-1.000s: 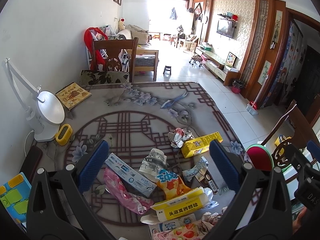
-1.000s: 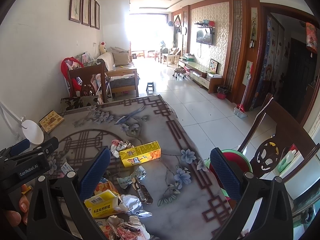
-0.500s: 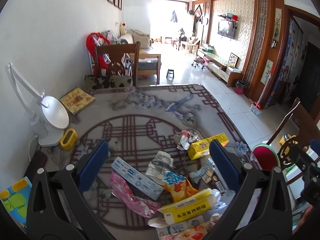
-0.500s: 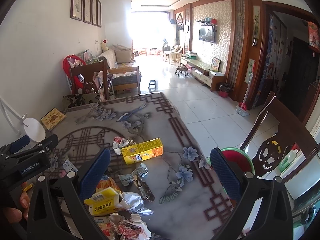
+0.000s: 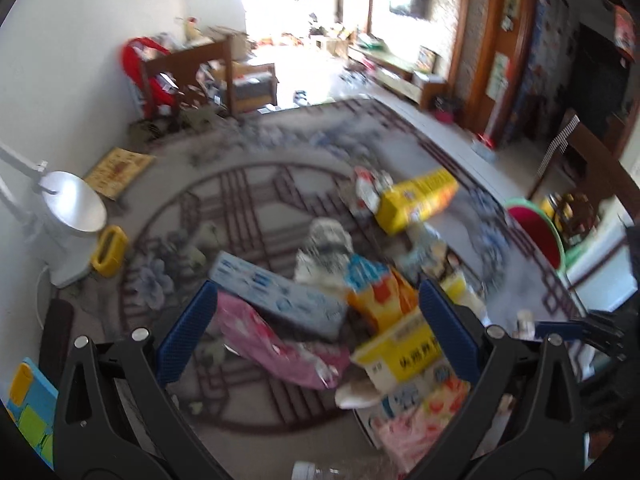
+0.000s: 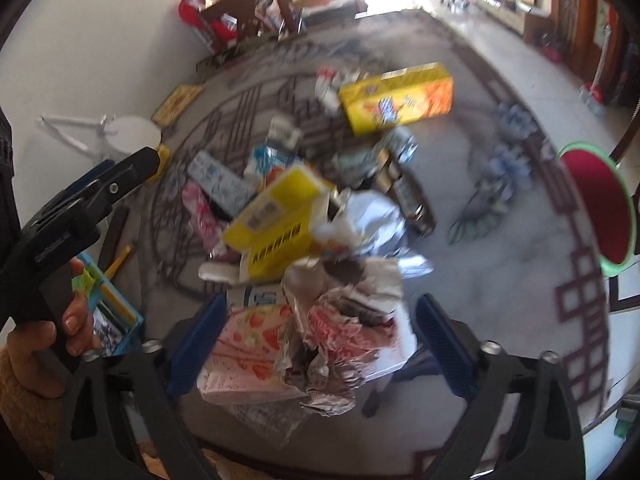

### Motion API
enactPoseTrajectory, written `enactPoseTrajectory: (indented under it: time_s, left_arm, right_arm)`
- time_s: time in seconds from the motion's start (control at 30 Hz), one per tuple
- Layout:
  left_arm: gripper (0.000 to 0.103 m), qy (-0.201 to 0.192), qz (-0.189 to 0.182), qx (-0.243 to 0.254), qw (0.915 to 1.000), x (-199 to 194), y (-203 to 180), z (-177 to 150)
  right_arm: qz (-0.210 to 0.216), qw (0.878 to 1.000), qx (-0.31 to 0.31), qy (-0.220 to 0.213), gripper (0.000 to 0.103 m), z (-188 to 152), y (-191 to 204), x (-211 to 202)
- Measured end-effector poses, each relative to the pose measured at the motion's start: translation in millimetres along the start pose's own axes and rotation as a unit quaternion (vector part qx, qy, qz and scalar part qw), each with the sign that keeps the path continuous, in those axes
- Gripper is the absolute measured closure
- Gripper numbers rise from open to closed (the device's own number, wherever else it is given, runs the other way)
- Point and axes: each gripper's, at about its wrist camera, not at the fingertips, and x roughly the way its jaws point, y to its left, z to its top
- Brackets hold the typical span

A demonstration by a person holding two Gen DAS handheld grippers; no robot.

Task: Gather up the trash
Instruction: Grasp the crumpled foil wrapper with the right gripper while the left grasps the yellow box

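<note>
A heap of trash lies on the patterned table. In the left wrist view I see a pink wrapper [image 5: 272, 344], a blue-white box [image 5: 276, 296], an orange snack bag [image 5: 376, 296] and a yellow carton [image 5: 400, 352]. My left gripper [image 5: 316, 332] is open just above them. In the right wrist view a crumpled red-and-silver wrapper [image 6: 340, 320] and a strawberry-print pack [image 6: 248, 344] lie between the pads of my open right gripper [image 6: 320, 344]. A long yellow box [image 6: 396, 98] lies farther back. A red bin with a green rim [image 6: 600, 204] stands off the table's right edge.
A white desk lamp [image 5: 68, 216] and a small yellow object [image 5: 108, 252] stand at the table's left. A blue-and-green tray [image 6: 108, 312] sits at the near left corner. A wooden chair [image 5: 200, 76] stands at the far end. My left gripper [image 6: 80, 200] shows in the right wrist view.
Both grippers have dropped down and forward towards the trash heap. The views are now motion-blurred. The trash lies as before.
</note>
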Motion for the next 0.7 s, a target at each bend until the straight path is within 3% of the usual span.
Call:
enactPoseTrajectory:
  time_s: [0.1, 0.17, 0.33, 0.5, 0.6, 0.67, 0.7]
  left_arm:
    - [0.004, 0.007, -0.028, 0.037, 0.9989, 3.6, -14.0, -7.4]
    - [0.004, 0.014, -0.048, 0.066, 0.9965, 9.3, -25.1, -11.0]
    - [0.004, 0.057, -0.111, 0.138, 0.9825, 40.2, -57.0, -17.6]
    - [0.005, 0.090, -0.108, 0.189, 0.9719, 69.0, -77.2, -26.3]
    - [0.014, 0.114, -0.107, 0.184, 0.9705, 83.1, -79.9, -29.2]
    - [0.033, 0.123, -0.109, 0.169, 0.9718, 86.4, -79.2, -31.0]
    - [0.038, 0.126, -0.109, 0.163, 0.9726, 86.1, -77.7, -31.0]
  right_arm:
    - [0.016, 1.000, 0.016, 0.005, 0.063, 3.3, -6.4, -2.9]
    - [0.011, 1.000, 0.019, -0.021, 0.070, 5.3, -15.6, -13.1]
    - [0.002, 0.997, 0.034, -0.070, 0.072, 11.4, -33.9, -42.7]
    - [0.008, 0.996, 0.058, -0.068, 0.072, 12.2, -49.3, -46.9]
    - [0.013, 0.996, 0.065, -0.062, 0.072, 13.3, -56.5, -48.0]
    - [0.016, 0.996, 0.066, -0.060, 0.072, 13.0, -57.4, -46.7]
    - [0.017, 0.996, 0.065, -0.058, 0.072, 14.7, -57.8, -46.1]
